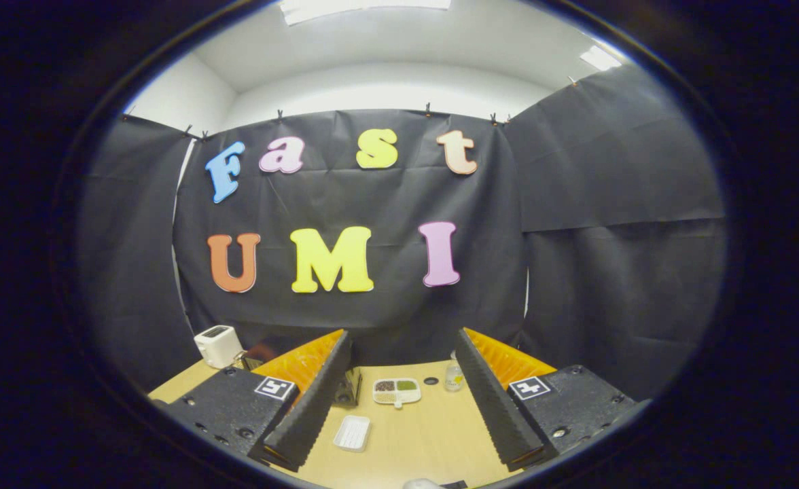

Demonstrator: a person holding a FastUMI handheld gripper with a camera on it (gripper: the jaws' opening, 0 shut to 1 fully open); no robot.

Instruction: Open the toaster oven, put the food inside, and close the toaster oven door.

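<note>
Gripper (399, 407) fingers spread, holding nothing; divided dish (397, 391) on table (427, 441) at 12 o'clock between them, small tray (352, 432) nearer, toaster (217, 345) at 10

The food tray (397, 392), a small white dish with compartments of dark, tan and green food, lies flat on the wooden bench (433, 435) beyond the open gripper (399, 435) fingers (between them, touching neither). A white appliance (217, 345), perhaps the toaster oven, stands at the bench's far left corner.
</note>
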